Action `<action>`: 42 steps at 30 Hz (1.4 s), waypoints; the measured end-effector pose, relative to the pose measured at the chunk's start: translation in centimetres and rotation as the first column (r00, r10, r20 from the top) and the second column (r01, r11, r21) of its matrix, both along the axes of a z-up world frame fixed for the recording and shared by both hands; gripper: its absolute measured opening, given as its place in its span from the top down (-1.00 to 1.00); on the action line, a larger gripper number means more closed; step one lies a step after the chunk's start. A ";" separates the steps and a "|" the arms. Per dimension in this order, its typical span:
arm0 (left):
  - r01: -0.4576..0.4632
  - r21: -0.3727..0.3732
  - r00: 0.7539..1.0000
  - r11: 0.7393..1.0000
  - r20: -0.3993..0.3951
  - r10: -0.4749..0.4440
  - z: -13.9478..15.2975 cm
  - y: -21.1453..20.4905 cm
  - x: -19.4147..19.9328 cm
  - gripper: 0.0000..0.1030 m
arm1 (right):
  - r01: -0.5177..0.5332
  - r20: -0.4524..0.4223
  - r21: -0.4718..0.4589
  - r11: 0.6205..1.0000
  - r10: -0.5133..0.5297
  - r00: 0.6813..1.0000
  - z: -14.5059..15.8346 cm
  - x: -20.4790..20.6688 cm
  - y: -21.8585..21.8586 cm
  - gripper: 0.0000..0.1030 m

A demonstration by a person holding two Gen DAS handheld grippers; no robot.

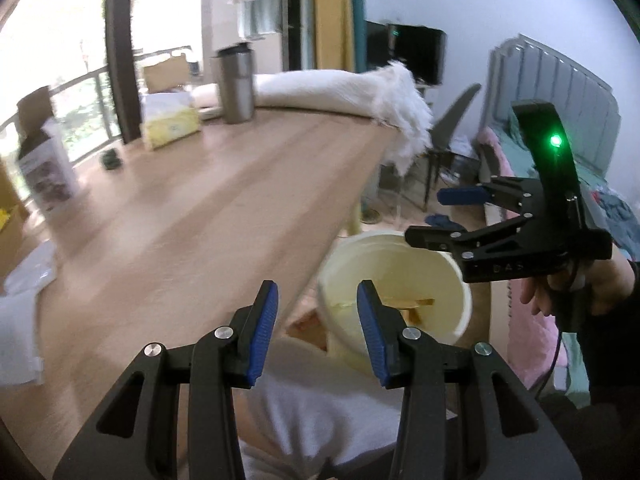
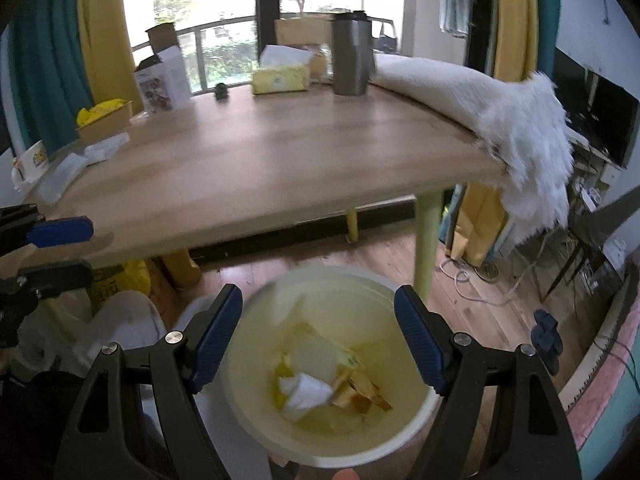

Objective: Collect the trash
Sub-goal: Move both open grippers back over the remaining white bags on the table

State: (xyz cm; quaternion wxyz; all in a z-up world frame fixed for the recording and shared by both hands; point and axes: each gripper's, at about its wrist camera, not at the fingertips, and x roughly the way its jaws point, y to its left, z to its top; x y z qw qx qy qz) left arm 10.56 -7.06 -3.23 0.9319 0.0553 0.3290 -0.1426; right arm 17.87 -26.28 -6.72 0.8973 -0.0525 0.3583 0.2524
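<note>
Now | round cream plastic bin (image 2: 332, 364) with scraps sits below right gripper (image 2: 318, 338), jaws spread empty | left gripper (image 1: 316, 332) beside bin, half-spread, empty

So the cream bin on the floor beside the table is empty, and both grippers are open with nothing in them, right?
Not quite: the bin is not empty. The right wrist view shows crumpled white paper and yellowish scraps in it. Both the left gripper and the right gripper are open, holding nothing.
</note>
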 end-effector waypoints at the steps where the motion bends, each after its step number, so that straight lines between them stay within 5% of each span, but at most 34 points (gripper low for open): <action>1: -0.014 -0.001 1.000 1.000 0.005 0.014 0.1 0.7 -0.1 0.15 | -0.011 0.007 -0.004 1.000 0.011 1.000 0.3 -0.1 0.6 -0.52; 15: -0.191 -0.004 0.981 0.982 0.029 0.191 2.0 10.9 -2.3 0.14 | -0.162 0.058 -0.023 0.986 0.163 0.985 3.4 -0.7 9.3 -0.52; 27: -0.310 -0.039 0.950 0.950 0.032 0.311 3.8 18.4 -2.3 -0.06 | -0.252 0.063 -0.052 0.966 0.255 0.965 5.5 0.1 15.7 -0.52; 42: -0.439 -0.033 0.898 0.898 -0.046 0.438 3.3 28.0 -1.0 -0.12 | -0.330 0.056 -0.087 0.940 0.335 0.941 7.5 2.2 22.7 -0.52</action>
